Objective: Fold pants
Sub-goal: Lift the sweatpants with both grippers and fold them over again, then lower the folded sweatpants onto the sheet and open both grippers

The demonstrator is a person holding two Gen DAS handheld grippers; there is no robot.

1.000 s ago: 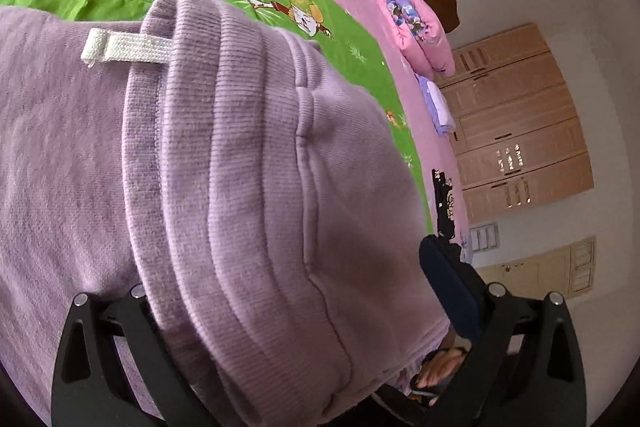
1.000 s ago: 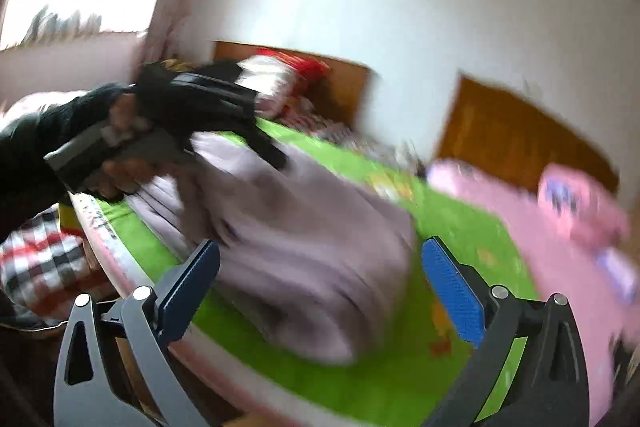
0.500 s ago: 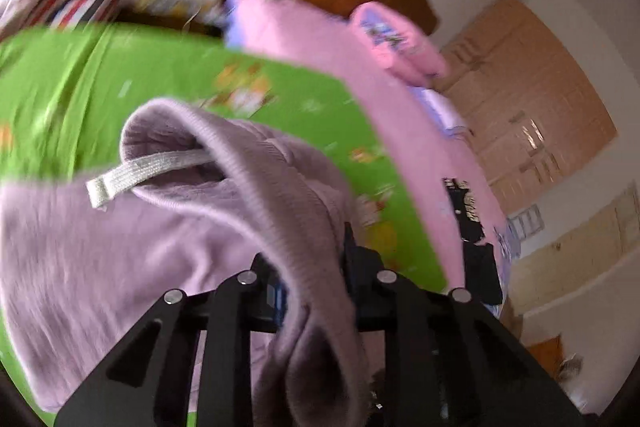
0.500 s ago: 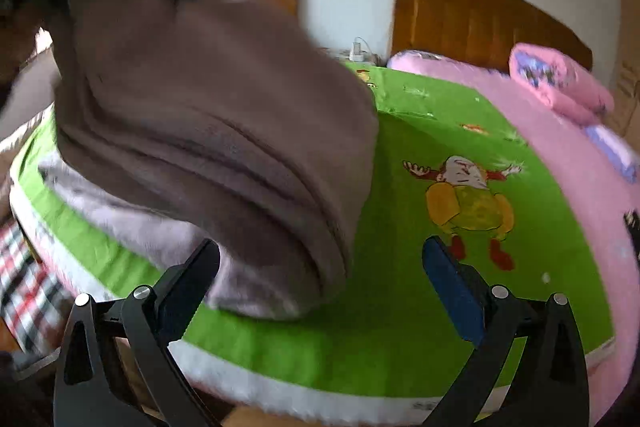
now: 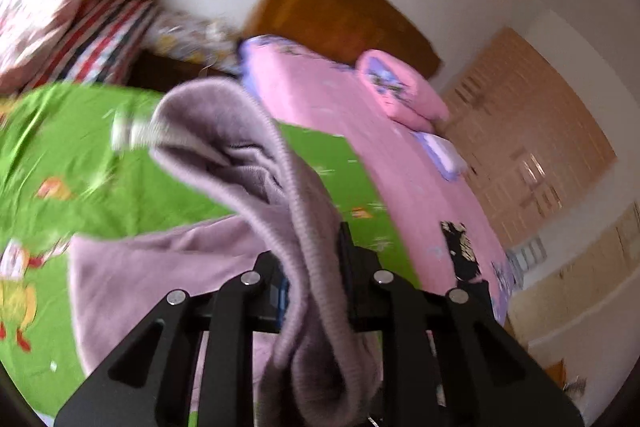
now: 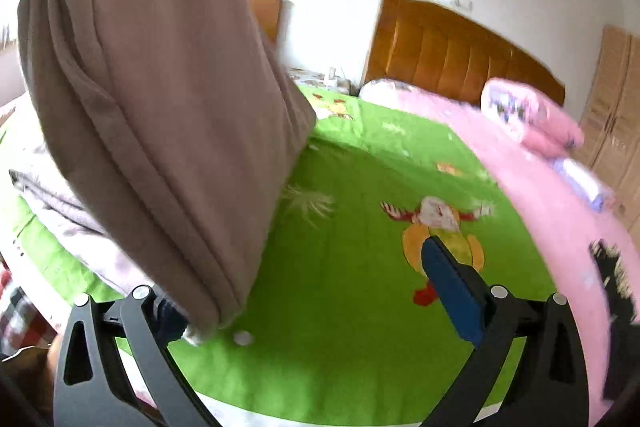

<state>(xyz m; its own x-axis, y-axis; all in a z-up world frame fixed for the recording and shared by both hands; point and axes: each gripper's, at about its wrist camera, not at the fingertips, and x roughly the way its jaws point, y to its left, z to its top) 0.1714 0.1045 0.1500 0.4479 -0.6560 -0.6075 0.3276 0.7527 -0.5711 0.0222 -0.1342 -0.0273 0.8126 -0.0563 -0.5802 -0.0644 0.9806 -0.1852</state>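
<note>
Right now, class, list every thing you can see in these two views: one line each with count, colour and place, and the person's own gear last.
pants: one, lilac, waistband lifted off the bed, the rest lying on the green sheet
green sheet: one, green with cartoon prints, over the near bed
pink sheet: one, pink, beside the green one
pillow: one, pink, rolled, on the pink sheet
headboard: one, brown wood, by the wall
wardrobe: one, light wood, far right
left gripper: black, fingers closing on the waistband
right gripper: black, blue pads, open, low over the green sheet
</note>
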